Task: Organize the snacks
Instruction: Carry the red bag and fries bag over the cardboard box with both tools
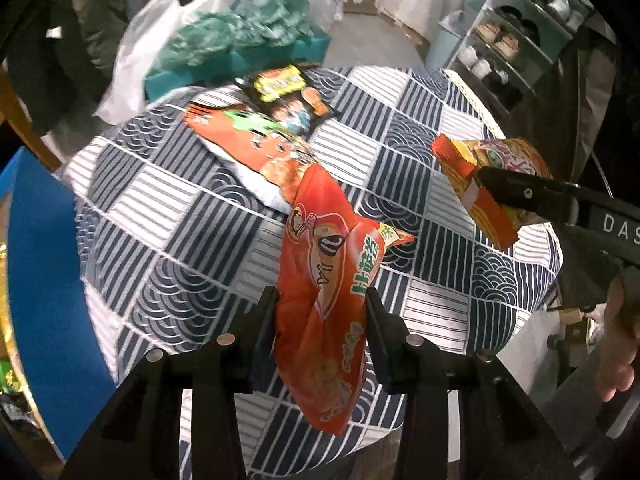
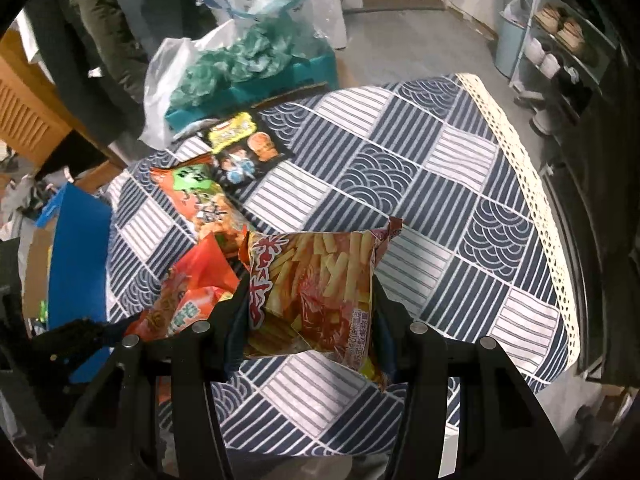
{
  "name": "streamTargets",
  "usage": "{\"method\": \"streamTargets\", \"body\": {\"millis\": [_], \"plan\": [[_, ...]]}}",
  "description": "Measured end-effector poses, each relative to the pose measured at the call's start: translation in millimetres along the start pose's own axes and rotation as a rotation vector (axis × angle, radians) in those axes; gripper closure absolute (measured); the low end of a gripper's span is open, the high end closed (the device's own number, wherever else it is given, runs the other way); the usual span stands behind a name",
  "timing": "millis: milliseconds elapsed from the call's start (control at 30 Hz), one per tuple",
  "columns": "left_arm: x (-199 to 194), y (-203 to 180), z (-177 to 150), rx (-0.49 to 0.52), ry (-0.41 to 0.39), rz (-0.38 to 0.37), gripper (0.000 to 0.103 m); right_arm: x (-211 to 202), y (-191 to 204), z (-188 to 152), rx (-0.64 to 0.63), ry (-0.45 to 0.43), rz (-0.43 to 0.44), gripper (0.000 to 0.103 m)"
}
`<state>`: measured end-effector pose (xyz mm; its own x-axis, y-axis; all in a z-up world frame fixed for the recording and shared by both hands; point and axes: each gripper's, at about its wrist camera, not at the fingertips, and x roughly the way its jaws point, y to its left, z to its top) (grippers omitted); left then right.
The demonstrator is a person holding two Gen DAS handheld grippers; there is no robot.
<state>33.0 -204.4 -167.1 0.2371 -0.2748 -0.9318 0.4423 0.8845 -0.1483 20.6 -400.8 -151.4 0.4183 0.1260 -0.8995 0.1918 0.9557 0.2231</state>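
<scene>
Snacks: two in hand, two on the counter (image 2: 440, 184). Left gripper (image 1: 320, 304) has its jaws clamped on the orange bag (image 1: 324, 280), lower centre of the left view, lifted and hanging crumpled. Right gripper (image 2: 306, 296) has its jaws closed on the fries bag (image 2: 316, 284), lower centre of the right view. Both look light, soft, crinkly and slippery, so best held mid-body or at a seam. Green-orange bag (image 1: 256, 144) and black bag (image 1: 288, 96) lie overlapping at upper centre. Blue bin (image 1: 48, 280) stands at left edge; cloth to the right looks open.
</scene>
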Motion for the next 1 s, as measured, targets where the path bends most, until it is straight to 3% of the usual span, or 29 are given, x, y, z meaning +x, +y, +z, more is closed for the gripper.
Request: {"method": "streamTargets", "body": {"millis": [267,533,1000], "plan": [[-41.4,23.3,1.0,-0.054,-0.098,0.060,0.061,-13.8,26.7,3.6,-0.051,-0.031,0.029,0.051],[-82.2,53.9,-4.4,-0.120,-0.175,0.075,0.061,-27.3,63.5,5.7,-0.126,-0.058,0.062,0.051],[-133.2,119.7,-29.4,-0.245,-0.264,0.127,0.061,-36.6,139.0,10.5,-0.235,-0.078,0.139,0.051]]}}
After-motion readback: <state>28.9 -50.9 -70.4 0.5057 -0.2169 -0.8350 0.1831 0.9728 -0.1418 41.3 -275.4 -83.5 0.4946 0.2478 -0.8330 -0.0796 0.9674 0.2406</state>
